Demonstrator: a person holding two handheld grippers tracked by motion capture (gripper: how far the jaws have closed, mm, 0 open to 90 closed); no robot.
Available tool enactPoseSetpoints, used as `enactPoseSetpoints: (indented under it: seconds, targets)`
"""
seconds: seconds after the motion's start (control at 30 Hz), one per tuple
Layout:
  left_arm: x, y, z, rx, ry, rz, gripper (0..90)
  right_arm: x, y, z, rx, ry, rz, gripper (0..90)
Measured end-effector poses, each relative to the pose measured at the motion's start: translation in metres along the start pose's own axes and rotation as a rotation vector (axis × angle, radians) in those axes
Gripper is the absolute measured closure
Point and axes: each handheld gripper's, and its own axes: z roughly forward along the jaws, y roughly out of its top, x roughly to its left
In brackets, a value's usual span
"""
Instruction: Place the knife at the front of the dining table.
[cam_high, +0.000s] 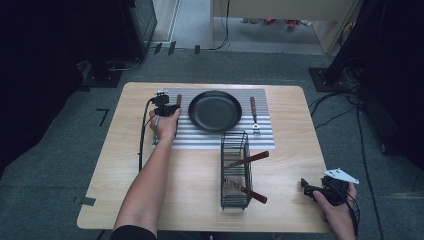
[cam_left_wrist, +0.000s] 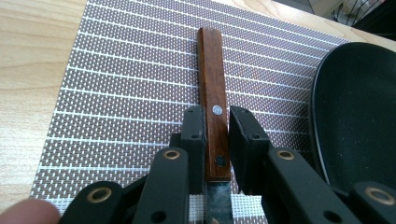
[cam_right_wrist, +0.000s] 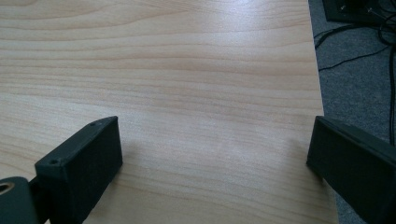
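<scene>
The right tool (cam_high: 306, 188) rests at the near right corner of the surface (cam_high: 290, 150), jaws spread wide with bare wood between them. Ahead of it, mid-surface, stands a wire basket (cam_high: 235, 170) with two wooden-handled utensils lying across it. Farther back on the striped placemat (cam_left_wrist: 116, 84), the left tool (cam_left_wrist: 216, 122) is clenched around a wooden-handled utensil (cam_left_wrist: 212, 84); its pads bracket the handle near the rivets, the utensil flat on the mat just left of the black pan (cam_left_wrist: 359, 107). A fork (cam_high: 254, 115) lies right of the pan.
</scene>
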Motion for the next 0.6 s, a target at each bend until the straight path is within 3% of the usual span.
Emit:
enactPoseSetpoints:
  seconds: [0.07, 0.27, 0.47, 0.6]
  targets:
    - [0.001, -0.001, 0.0, 0.004, -0.023, -0.004, 73.6, 0.0, 0.0, 0.0, 0.0, 0.0, -0.001, 2.6]
    - [0.003, 0.0, -0.004, -0.011, -0.039, -0.006, 69.9, 0.0, 0.0, 0.0, 0.0, 0.0, 0.0, 2.6]
    - [0.004, 0.0, -0.007, 0.005, -0.035, -0.008, 70.3, 0.0, 0.0, 0.0, 0.0, 0.0, 0.0, 2.6]
    - [0.009, -0.003, -0.017, -0.007, -0.057, -0.01, 75.6, 0.0, 0.0, 0.0, 0.0, 0.0, 0.0, 2.6]
